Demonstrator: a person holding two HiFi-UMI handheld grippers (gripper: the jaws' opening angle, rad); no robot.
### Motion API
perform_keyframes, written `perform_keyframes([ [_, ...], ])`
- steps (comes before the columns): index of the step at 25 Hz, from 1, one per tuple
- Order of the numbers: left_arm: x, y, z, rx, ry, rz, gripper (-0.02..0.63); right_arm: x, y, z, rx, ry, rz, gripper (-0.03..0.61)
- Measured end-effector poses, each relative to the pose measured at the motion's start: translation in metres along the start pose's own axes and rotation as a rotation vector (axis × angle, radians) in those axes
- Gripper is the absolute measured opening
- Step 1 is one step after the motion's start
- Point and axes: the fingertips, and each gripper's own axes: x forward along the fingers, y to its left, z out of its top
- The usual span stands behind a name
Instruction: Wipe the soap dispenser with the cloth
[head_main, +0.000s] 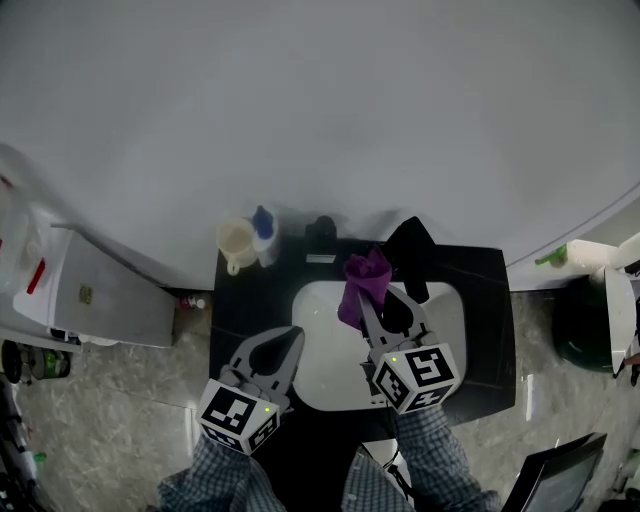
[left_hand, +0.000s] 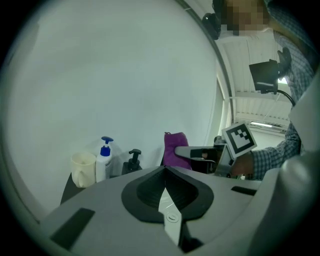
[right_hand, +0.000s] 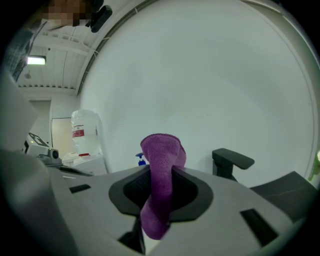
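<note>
A white soap dispenser with a blue pump (head_main: 263, 236) stands at the back left of the black counter (head_main: 490, 330), beside a black pump dispenser (head_main: 320, 230). Both show in the left gripper view, the white dispenser (left_hand: 103, 162) left of the black dispenser (left_hand: 133, 161). My right gripper (head_main: 366, 302) is shut on a purple cloth (head_main: 362, 282), held over the white sink basin (head_main: 320, 300). In the right gripper view the cloth (right_hand: 159, 190) sticks up between the jaws of my right gripper (right_hand: 161, 172), hiding all but the blue pump (right_hand: 141, 159). My left gripper (head_main: 292, 336) hovers shut and empty over the basin's left side; its jaws meet in my left gripper (left_hand: 165, 170) view.
A cream mug (head_main: 236, 243) stands left of the white dispenser. A black faucet (head_main: 410, 255) rises behind the basin, right of the cloth. A white cabinet (head_main: 110, 290) sits left of the counter and a green bin (head_main: 580, 325) to the right. A plain wall backs everything.
</note>
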Motion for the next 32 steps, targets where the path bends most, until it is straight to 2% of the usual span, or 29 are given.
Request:
perform_keyframes([
  [8,-0.006,0.018,0.006,-0.021,-0.018,0.077,0.011,0.064,-0.017,0.019,-0.048,0.004,0.034,0.091],
  [14,-0.003,0.031,0.009,-0.038,-0.026,0.12,0.011,0.104,-0.024,0.018,-0.066,0.036,0.062,0.091],
  [32,0.01,0.04,-0.003,-0.066,0.001,0.155,0.011,0.14,-0.076,-0.069,-0.007,0.222,-0.051,0.091],
])
